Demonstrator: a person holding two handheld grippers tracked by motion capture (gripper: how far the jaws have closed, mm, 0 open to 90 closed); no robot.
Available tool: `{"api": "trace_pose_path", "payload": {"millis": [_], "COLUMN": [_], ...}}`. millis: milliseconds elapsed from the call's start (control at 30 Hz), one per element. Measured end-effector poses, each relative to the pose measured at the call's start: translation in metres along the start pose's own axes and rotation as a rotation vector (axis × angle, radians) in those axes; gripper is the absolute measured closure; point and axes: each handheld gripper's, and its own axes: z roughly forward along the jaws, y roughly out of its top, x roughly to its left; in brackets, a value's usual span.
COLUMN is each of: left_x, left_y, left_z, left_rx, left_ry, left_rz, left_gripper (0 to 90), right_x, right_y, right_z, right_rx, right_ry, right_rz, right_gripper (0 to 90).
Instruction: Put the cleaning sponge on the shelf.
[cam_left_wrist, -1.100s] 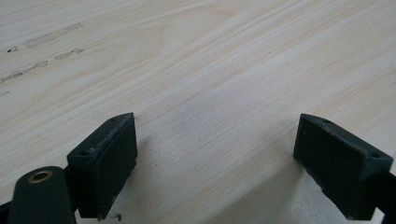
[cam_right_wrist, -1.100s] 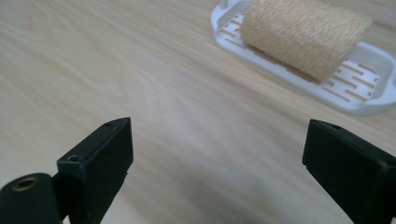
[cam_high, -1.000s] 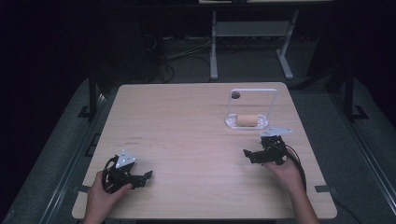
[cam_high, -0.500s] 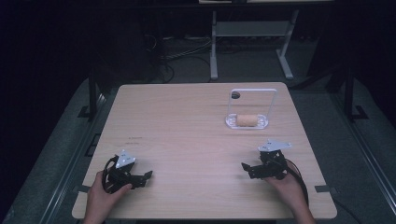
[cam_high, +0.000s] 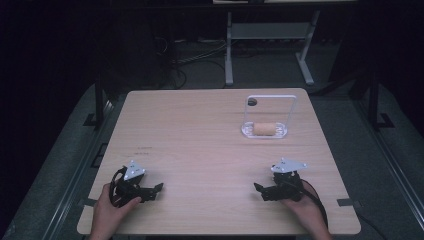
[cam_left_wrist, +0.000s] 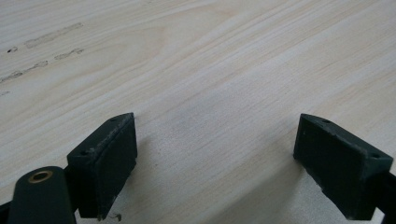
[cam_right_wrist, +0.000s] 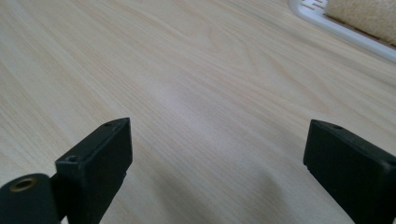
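A tan cylindrical roll (cam_high: 263, 129) lies on a small white tray with an upright white frame (cam_high: 270, 98) at the table's far right. The roll's edge (cam_right_wrist: 369, 16) and the tray rim (cam_right_wrist: 327, 21) appear at the top right of the right gripper view. My left gripper (cam_high: 159, 189) rests near the front left of the table, open, with bare wood between its jaws (cam_left_wrist: 215, 154). Near the front right sits my right gripper (cam_high: 258, 190), also open with nothing between its jaws (cam_right_wrist: 217, 158). Both point toward the table's middle.
The light wooden table (cam_high: 200, 140) has faint pencil marks (cam_high: 145, 148) left of centre, also seen as marks (cam_left_wrist: 46, 39) in the left gripper view. A metal stand (cam_high: 270, 45) and cables lie on the dark floor behind the table.
My right gripper has pulled back from near the tray toward the table's front edge. The left gripper has stayed in place.
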Motion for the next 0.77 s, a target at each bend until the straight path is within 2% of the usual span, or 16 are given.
{"api": "trace_pose_path", "payload": {"millis": [367, 433, 533, 767], "left_x": [0.0, 0.0, 0.0, 0.0], "left_y": [0.0, 0.0, 0.0, 0.0], "left_z": [0.0, 0.0, 0.0, 0.0], "left_rx": [0.0, 0.0, 0.0, 0.0], "left_ry": [-0.001, -0.001, 0.0, -0.001], "left_rz": [-0.001, 0.0, 0.0, -0.001], "left_gripper": [12.9, 12.9, 12.9, 12.8], "right_x": [0.006, 0.006, 0.006, 0.005], "right_y": [-0.007, -0.008, -0.009, -0.009], "right_z": [0.013, 0.015, 0.016, 0.016], "right_rx": [0.041, 0.05, 0.052, 0.061], "right_ry": [0.012, 0.017, 0.037, 0.041], "right_rz": [-0.03, -0.036, -0.024, -0.013], "right_gripper": [7.7, 5.2, 4.4, 3.5]}}
